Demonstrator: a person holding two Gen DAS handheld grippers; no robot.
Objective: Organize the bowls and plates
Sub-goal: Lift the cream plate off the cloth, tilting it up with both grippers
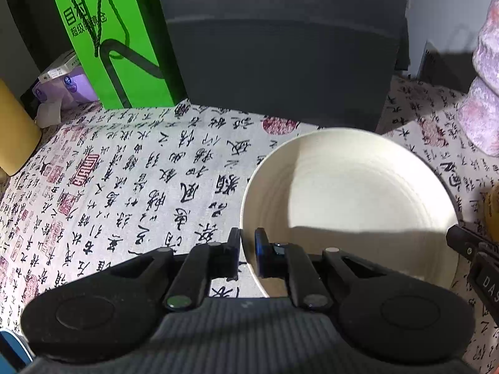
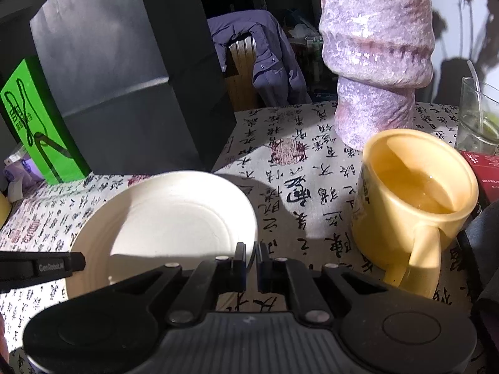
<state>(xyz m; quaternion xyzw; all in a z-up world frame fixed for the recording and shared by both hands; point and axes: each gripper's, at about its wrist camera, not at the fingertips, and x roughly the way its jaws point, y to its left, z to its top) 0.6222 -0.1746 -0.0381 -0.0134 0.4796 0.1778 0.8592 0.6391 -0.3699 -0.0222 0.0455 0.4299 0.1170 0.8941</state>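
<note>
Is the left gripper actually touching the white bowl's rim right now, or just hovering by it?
Touching. In the left wrist view the left gripper has its jaws closed on the white bowl's near rim, one outside the wall and one inside, with no gap visible.

Bowl on the tablecloth, its near rim pinched between the left gripper's fingers, opposite rim between the right gripper's fingers. Beyond the fingertips, a paper bag, gift box to its left. Right of the right fingers, a mug, vase behind it.
</note>
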